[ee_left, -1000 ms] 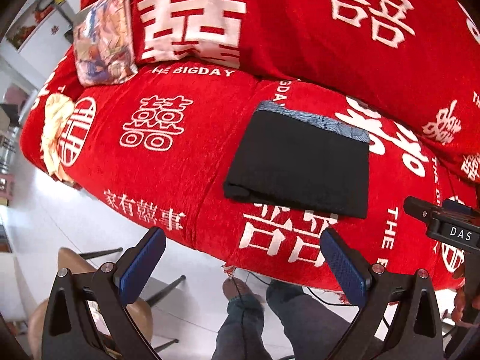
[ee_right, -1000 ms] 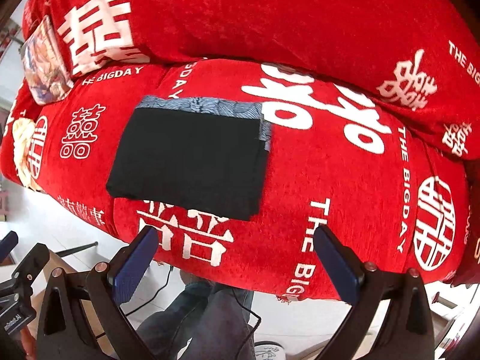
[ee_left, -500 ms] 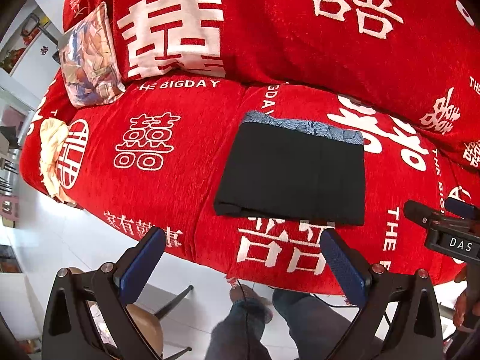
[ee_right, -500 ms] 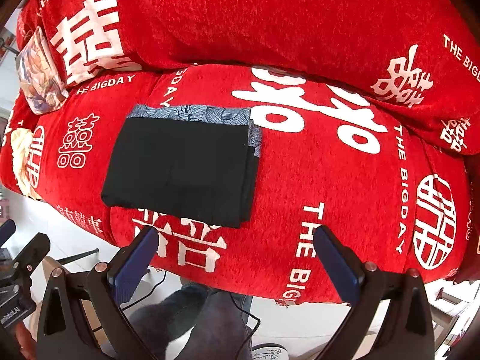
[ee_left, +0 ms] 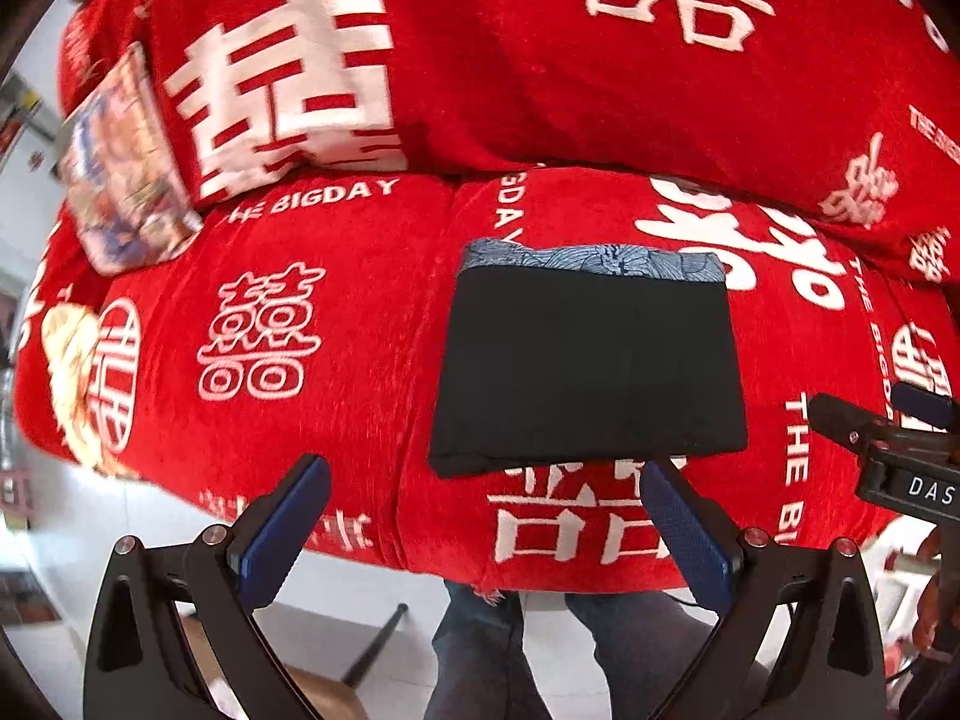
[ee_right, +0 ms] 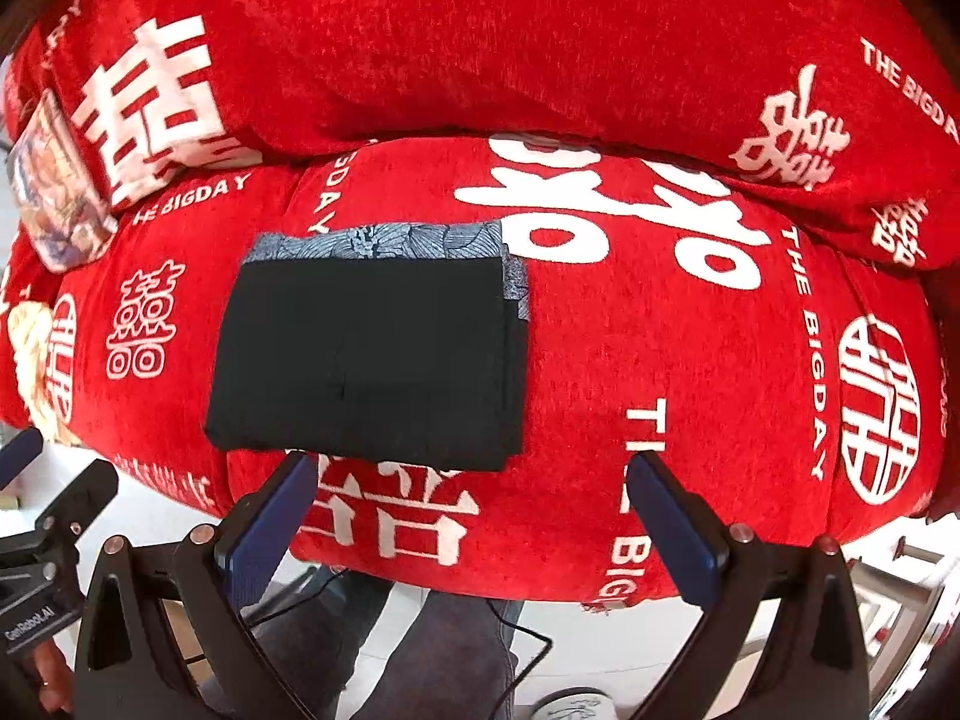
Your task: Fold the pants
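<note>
Pants point(ee_left: 585, 366) lie folded into a flat black rectangle on the sofa point(ee_left: 336, 312) seat, near its front edge. A blue-grey patterned band point(ee_left: 591, 255) shows along the far edge; in the right view the same band point(ee_right: 378, 243) also peeks out at the far right corner. Layered edges show down the right side of the pants point(ee_right: 366, 354). A faint crease runs across the top layer.

Sofa point(ee_right: 690, 330) wears a red cover with white characters and "THE BIGDAY" lettering. Backrest rises behind the pants. No container in sight.

Cushion point(ee_left: 123, 162), printed in mixed colours, leans at the left end of the seat against the backrest; seen again in the right view point(ee_right: 51, 192). Cream cloth point(ee_left: 69, 372) hangs over the left front corner of the seat.

Left gripper point(ee_left: 483, 519): fingers spread wide, blue pads point(ee_left: 285, 531) bare, holding nothing. It hangs off the sofa's front edge, apart from the pants. The right finger's tip overlaps the pants' near edge in the view; contact cannot be told.

Right gripper point(ee_right: 465, 519): fingers spread wide too, pads point(ee_right: 678, 531) bare, nothing held. Left fingertip sits just below the pants' near edge; touching or not cannot be told.

Each gripper shows at the edge of the other's view. Person's legs point(ee_right: 456, 648) in jeans stand below the sofa front, a thin cable across them. White floor beneath.
</note>
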{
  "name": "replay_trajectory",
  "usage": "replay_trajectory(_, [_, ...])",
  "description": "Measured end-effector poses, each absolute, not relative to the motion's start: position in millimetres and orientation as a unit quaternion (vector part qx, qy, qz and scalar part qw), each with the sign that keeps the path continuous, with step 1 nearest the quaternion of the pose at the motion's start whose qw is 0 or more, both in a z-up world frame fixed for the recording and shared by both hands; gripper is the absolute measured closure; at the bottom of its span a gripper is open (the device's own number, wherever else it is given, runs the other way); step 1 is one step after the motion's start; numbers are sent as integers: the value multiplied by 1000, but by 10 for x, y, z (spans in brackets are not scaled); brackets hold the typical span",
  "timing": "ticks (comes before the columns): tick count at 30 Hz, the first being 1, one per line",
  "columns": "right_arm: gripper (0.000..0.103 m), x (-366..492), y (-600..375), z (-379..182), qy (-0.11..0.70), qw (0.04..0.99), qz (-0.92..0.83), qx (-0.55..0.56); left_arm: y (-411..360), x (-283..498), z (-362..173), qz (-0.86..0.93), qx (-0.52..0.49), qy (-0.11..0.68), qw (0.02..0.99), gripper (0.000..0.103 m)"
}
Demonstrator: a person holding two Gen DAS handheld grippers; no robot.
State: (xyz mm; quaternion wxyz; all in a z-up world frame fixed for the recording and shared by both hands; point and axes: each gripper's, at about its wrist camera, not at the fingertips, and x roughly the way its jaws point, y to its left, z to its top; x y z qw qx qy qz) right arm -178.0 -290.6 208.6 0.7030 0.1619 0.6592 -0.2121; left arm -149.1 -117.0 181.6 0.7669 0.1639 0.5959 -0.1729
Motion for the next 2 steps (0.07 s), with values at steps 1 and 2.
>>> replay_trajectory(1, [0,-1780,-2890,2085,657,702,-218,167,-1148,-1456,1833,-184,162,590,770,0])
replay_trajectory(2, [0,-1781,-2850,2087,653,703,-220,177,-1144,-1425,1843,-192,163,586,770,0])
